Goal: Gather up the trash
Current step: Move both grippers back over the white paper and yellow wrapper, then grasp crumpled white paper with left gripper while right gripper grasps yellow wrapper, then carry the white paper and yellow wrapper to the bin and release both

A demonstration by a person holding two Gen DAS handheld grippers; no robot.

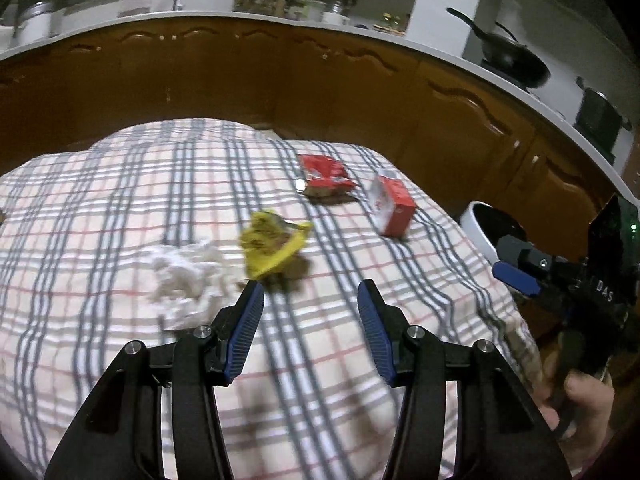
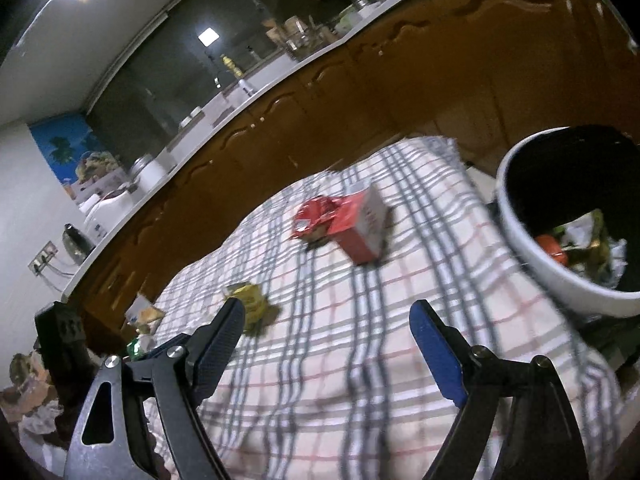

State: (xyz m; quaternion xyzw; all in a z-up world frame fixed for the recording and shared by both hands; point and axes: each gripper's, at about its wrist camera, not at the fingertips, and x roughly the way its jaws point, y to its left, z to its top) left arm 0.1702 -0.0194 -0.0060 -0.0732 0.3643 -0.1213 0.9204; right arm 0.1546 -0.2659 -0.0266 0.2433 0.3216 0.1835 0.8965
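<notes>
On the plaid tablecloth (image 1: 100,208) lie a crumpled yellow wrapper (image 1: 272,246), a white crumpled tissue (image 1: 184,276), a red snack packet (image 1: 326,176) and a red-and-white carton (image 1: 394,206). My left gripper (image 1: 310,294) is open and empty, just short of the yellow wrapper. My right gripper (image 2: 328,316) is open and empty above the cloth; it also shows in the left wrist view (image 1: 516,276) at the right edge. The white bin (image 2: 532,236) with a black liner holds trash at the right. The carton (image 2: 360,226), red packet (image 2: 314,216) and yellow wrapper (image 2: 250,304) lie ahead.
Brown kitchen cabinets (image 1: 280,84) with a white counter run behind the table. A black wok (image 1: 512,60) and pots sit on the counter at right. The bin (image 1: 484,228) stands off the table's right edge. More clutter lies at the left in the right wrist view (image 2: 28,392).
</notes>
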